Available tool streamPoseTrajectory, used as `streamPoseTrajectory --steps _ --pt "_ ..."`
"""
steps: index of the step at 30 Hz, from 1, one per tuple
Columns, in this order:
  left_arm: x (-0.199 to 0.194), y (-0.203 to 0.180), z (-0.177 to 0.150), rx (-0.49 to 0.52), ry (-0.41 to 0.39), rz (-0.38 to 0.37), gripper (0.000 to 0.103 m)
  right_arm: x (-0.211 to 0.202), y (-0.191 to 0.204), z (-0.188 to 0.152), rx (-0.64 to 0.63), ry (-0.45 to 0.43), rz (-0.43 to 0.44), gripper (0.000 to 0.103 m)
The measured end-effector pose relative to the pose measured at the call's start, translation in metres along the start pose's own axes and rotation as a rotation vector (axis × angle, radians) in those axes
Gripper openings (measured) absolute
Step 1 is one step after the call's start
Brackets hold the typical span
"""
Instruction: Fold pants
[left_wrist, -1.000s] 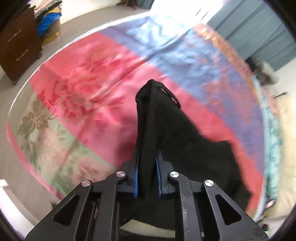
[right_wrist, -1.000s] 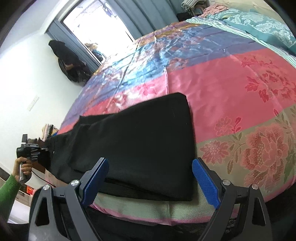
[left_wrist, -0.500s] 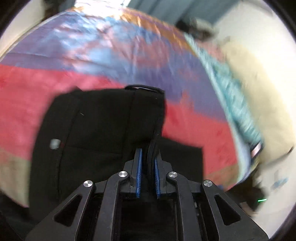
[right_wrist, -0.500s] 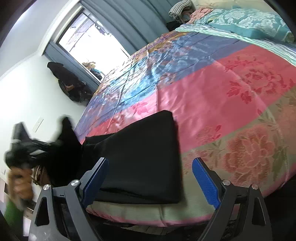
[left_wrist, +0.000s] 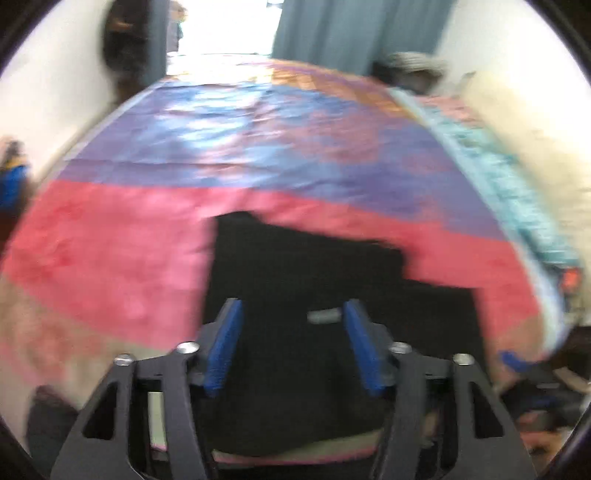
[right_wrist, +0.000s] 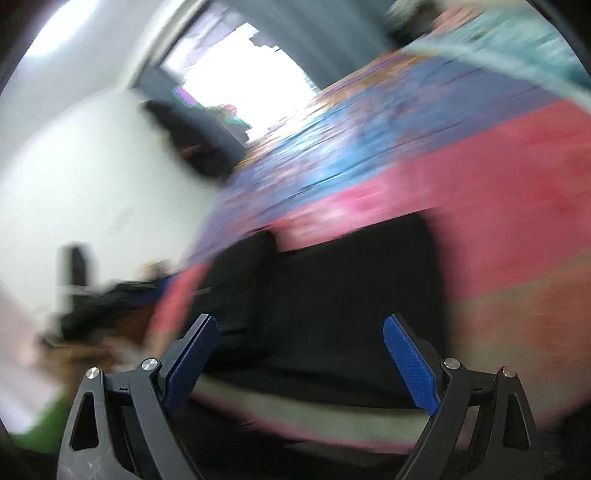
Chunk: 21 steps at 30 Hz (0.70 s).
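Now pants (left_wrist: 303, 295) flat, between parted left tongs (left_wrist: 293, 343)

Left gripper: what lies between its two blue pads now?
Only the black pants on the bedspread behind; the left gripper is open and pinches nothing, as the left wrist view shows.

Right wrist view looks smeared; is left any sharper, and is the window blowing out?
Both views are motion-blurred, the right wrist worse; black pants lack detail; the window is overexposed in both; left gripper and right gripper fingers stay fairly sharp.
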<state>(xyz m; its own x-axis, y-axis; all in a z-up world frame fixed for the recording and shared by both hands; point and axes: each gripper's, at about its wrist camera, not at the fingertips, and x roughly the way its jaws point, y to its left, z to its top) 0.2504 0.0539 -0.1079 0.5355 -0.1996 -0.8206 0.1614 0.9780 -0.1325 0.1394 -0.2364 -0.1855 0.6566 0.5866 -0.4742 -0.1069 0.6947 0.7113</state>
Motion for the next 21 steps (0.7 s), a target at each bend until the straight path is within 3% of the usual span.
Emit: streamPoseTrajectory --steps 1,2,5,10,15,17,18,19,21 --pt "0.009 0.010 -0.007 -0.012 0.019 0.031 0.034 0.018 0.005 0.006 0.019 0.059 0.094 0.091" --pt "0.018 0.019 -0.015 -0.030 0.043 0.036 0.031 0.034 0.007 0.011 0.045 0.106 0.147 0.091" --pt "0.029 0.018 -0.034 -0.018 0.044 0.043 0.025 0.083 0.000 0.028 0.137 0.235 0.199 0.090" --pt "0.041 -0.002 -0.044 0.050 0.040 0.053 0.025 0.140 -0.017 0.035 0.179 0.386 0.110 0.083" --pt "0.047 0.000 -0.054 0.059 0.026 0.043 0.025 0.158 -0.008 0.036 0.203 0.439 0.199 0.083" --pt "0.048 0.002 -0.058 0.058 0.022 0.037 0.025 0.165 -0.001 0.033 0.180 0.459 0.184 0.081" --pt "0.048 0.003 -0.058 0.059 0.018 0.038 0.025 0.170 0.005 0.031 0.136 0.474 0.144 0.069" --pt "0.046 0.003 -0.059 0.059 0.015 0.039 0.025 0.173 0.012 0.029 0.076 0.486 0.086 0.051" --pt "0.043 0.005 -0.059 0.052 0.011 0.035 0.025 0.174 0.031 0.028 -0.049 0.486 -0.016 0.041"
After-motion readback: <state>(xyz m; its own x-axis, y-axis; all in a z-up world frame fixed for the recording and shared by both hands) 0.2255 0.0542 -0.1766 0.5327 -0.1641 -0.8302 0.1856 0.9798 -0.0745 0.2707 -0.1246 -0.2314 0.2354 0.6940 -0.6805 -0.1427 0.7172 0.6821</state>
